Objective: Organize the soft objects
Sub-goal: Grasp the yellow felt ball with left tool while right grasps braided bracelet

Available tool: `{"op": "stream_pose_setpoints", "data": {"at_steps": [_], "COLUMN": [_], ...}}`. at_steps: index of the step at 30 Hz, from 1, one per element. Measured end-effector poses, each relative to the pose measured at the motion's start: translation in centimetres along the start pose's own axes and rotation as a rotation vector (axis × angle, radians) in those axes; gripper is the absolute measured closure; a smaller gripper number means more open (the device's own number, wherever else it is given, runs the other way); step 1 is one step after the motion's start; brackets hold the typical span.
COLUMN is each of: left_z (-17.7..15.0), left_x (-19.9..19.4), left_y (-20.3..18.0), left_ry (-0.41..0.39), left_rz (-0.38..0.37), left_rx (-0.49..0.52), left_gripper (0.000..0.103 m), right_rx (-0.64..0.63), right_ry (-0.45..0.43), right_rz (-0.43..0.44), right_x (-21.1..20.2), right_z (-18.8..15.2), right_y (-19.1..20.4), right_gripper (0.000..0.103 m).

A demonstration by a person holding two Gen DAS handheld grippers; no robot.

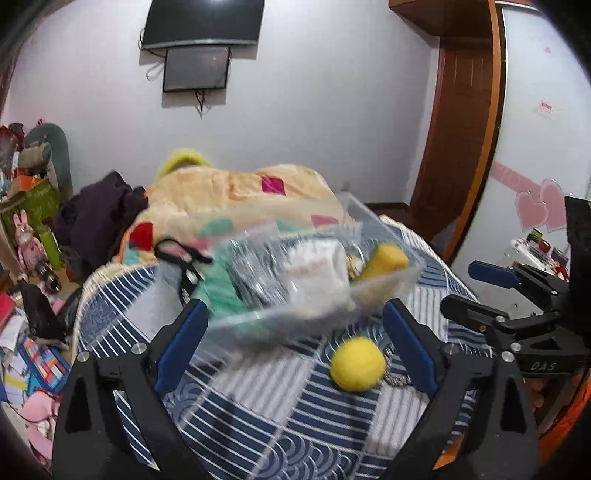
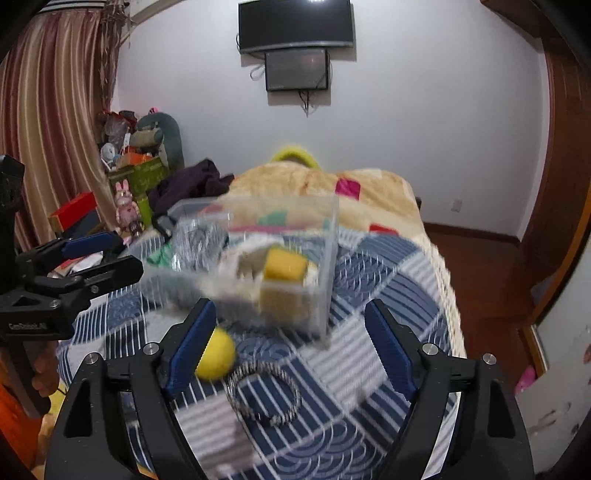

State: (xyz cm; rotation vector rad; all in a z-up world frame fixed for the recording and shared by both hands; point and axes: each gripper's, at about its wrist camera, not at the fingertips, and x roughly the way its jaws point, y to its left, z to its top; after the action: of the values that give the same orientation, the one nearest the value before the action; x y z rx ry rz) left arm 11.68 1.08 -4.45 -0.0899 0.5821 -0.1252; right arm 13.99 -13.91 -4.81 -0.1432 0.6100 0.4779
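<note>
Blue-padded fingers of the left gripper (image 1: 295,339) stand wide apart with nothing between them, low over the bed's blue-and-white striped quilt (image 1: 266,402). The right gripper (image 2: 291,343) is likewise spread wide and empty; in the left wrist view it shows at the right edge (image 1: 476,291).

Nearest on the quilt lies a yellow ball (image 1: 357,363), just inside the left gripper's right finger. In the right wrist view the same ball (image 2: 218,354) sits partly behind that gripper's left finger, with a coiled metal ring (image 2: 263,393) just beside it on the quilt.

Beyond these stands a clear plastic bin (image 1: 388,291), blurred in both views. It holds a yellow block (image 1: 386,260), a white soft item (image 1: 314,269), something grey and something green; their exact nature cannot be told through the blur.

Behind the bin lies a beige blanket (image 1: 229,192) with coloured patches, and a dark garment (image 1: 99,218) at its left. Farthest, two dark screens (image 2: 295,26) hang on the white wall.
</note>
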Motion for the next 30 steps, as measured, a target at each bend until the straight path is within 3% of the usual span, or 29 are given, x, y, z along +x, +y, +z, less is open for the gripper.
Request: {"op": "stream_pose_setpoints", "data": {"at_steps": [7, 14, 19, 21, 22, 24, 30], "left_z": [-3.4, -4.6, -5.2, -5.4, -5.4, -5.3, -5.4], "left_x": [3.1, 5.1, 6.9, 7.0, 6.9, 6.8, 6.3], "left_y": [-1.0, -1.8, -1.9, -2.1, -2.3, -2.5, -2.5], "left_ry": [0.122, 0.180, 0.221, 0.216, 0.211, 0.208, 0.192], "left_rz": [-0.047, -0.104, -0.156, -0.171, -0.178, -0.195, -0.175], "left_rx": [-0.037, -0.049, -0.081, -0.088, -0.084, -0.078, -0.073], "left_gripper": [0.007, 0.026, 0.031, 0.040, 0.043, 0.061, 0.063], "right_rx": [0.018, 0.053, 0.030, 0.002, -0.018, -0.050, -0.040], "right_ry": [0.103, 0.177, 0.172, 0.168, 0.165, 0.163, 0.143], "right_rz": [0.035, 0.094, 0.096, 0.081, 0.070, 0.043, 0.037], "right_x": [1.5, 2.9, 2.8, 3.1, 3.2, 3.4, 3.4], "right_z": [-3.5, -5.6, -5.4, -5.6, -5.7, -5.7, -5.4], "right_y": [-0.2, -0.4, 0.4, 0.9, 1.3, 1.9, 1.7], "right_gripper": [0.022, 0.022, 0.022, 0.022, 0.026, 0.037, 0.075]}}
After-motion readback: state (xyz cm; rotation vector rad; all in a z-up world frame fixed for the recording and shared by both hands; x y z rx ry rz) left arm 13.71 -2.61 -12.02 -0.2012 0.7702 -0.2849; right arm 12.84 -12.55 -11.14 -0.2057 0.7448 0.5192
